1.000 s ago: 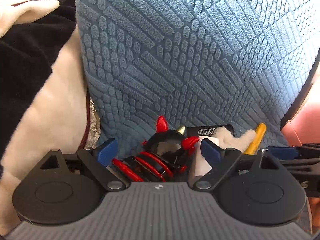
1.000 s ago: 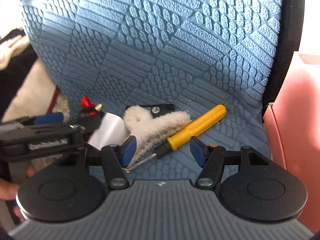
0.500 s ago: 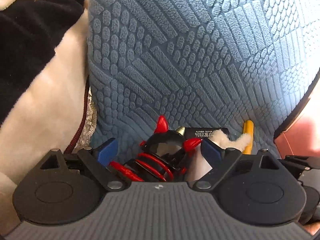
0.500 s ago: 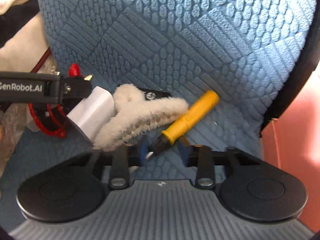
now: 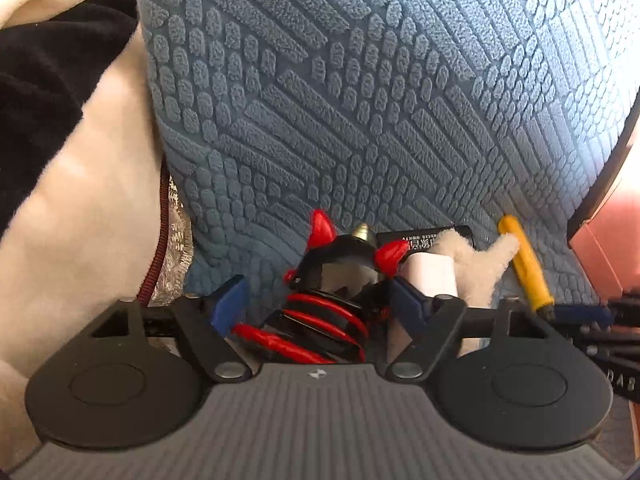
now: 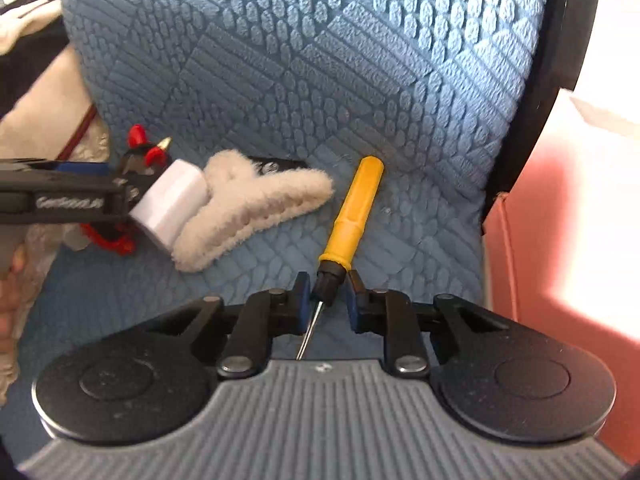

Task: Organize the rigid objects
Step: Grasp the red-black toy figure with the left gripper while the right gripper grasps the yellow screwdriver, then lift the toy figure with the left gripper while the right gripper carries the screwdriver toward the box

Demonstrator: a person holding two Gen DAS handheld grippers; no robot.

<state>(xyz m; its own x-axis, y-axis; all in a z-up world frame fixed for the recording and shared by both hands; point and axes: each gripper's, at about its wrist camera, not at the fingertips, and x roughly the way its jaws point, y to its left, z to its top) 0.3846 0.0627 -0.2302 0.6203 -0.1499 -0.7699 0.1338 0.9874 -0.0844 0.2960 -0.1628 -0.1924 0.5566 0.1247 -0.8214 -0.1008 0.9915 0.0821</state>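
A yellow-handled screwdriver (image 6: 354,216) lies on the blue textured seat cover (image 6: 320,80). My right gripper (image 6: 329,294) is shut on its black collar, with the metal shaft pointing back toward me. My left gripper (image 5: 320,300) is open around a black and red toy with red horns (image 5: 340,280); its blue pads (image 5: 230,302) stand apart on either side. A white block (image 5: 430,276) touches the right pad. The toy (image 6: 140,152), the block (image 6: 170,202) and the left gripper also show in the right wrist view. The screwdriver also shows at the right of the left wrist view (image 5: 524,264).
A fluffy cream hair clip (image 6: 248,208) lies between the block and the screwdriver, over a black flat item (image 6: 280,164). A cream and black blanket (image 5: 60,160) is bunched at the left. A pink box (image 6: 560,220) stands at the right past the seat's black edge.
My right gripper closed on the screwdriver's collar, and the screwdriver turned from slanted to nearly upright in view. The left gripper stayed open around the toy.
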